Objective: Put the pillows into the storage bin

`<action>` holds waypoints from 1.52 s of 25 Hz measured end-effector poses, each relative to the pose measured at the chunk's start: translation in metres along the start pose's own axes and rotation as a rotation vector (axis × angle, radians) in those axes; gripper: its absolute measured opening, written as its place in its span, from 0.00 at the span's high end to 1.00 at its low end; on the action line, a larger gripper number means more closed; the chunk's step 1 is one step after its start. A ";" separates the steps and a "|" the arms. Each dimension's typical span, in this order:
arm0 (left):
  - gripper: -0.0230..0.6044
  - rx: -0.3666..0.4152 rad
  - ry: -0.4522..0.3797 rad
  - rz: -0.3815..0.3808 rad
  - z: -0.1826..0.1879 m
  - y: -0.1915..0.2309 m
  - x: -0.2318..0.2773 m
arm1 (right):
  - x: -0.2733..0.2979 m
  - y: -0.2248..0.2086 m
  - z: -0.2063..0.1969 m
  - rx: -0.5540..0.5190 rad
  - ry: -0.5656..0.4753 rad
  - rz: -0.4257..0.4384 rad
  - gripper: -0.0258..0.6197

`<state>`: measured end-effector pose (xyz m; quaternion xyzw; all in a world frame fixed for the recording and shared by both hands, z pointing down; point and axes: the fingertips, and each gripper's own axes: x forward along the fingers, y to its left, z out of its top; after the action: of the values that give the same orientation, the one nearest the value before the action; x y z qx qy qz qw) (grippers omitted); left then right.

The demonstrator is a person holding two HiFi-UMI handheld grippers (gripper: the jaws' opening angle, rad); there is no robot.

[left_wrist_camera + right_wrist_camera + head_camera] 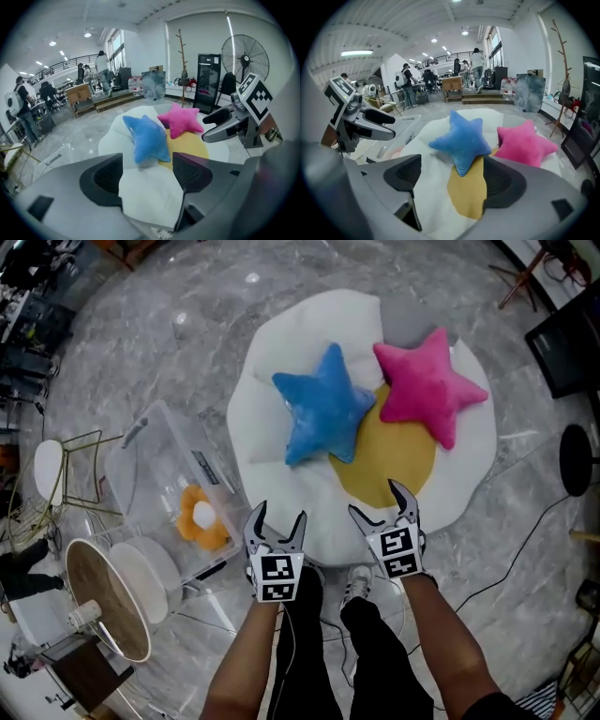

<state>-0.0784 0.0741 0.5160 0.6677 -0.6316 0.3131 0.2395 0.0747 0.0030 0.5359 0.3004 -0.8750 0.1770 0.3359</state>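
Observation:
A blue star pillow [322,412] and a pink star pillow [429,384] lie on a big fried-egg cushion [281,484], white with a yellow middle [389,457]. A clear storage bin [155,479] stands on the floor to its left, with a small orange and white flower pillow [202,517] inside. My left gripper [277,524] hovers open over the cushion's near edge. My right gripper [384,502] is open beside it, nothing between its jaws. Ahead of the left gripper [147,176] lie the blue pillow [147,137] and the pink one [180,119]; the right gripper [450,180] faces the blue pillow [461,138].
A round wooden side table [108,601] and a gold wire stand [70,470] sit left of the bin. A black cable [520,549] runs over the marble floor at right. A fan base [577,457] stands at the far right. People and desks fill the far background.

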 end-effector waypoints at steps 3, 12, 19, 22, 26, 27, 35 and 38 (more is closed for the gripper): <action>0.45 0.023 0.012 -0.023 -0.002 0.002 0.031 | 0.023 -0.010 -0.008 0.015 0.024 0.008 0.27; 0.45 0.145 0.033 -0.062 -0.007 0.019 0.130 | 0.123 -0.037 -0.038 0.025 0.098 0.013 0.23; 0.45 0.239 0.049 -0.110 -0.011 0.023 0.199 | 0.198 -0.054 -0.055 0.026 0.143 0.018 0.21; 0.45 0.239 0.054 -0.138 -0.016 0.023 0.222 | 0.224 -0.057 -0.061 0.048 0.155 0.015 0.20; 0.43 0.257 0.060 -0.121 -0.020 0.026 0.244 | 0.253 -0.058 -0.066 0.082 0.166 0.016 0.18; 0.43 0.267 0.062 -0.118 -0.020 0.028 0.248 | 0.260 -0.059 -0.067 0.088 0.169 0.016 0.18; 0.43 0.323 0.067 -0.192 -0.027 0.033 0.281 | 0.304 -0.077 -0.078 0.092 0.201 0.024 0.17; 0.43 0.283 0.081 -0.222 -0.035 0.035 0.286 | 0.315 -0.073 -0.084 0.084 0.199 0.071 0.23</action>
<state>-0.1157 -0.1024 0.7431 0.7472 -0.4935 0.3971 0.2012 -0.0248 -0.1377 0.8217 0.2641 -0.8391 0.2545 0.4017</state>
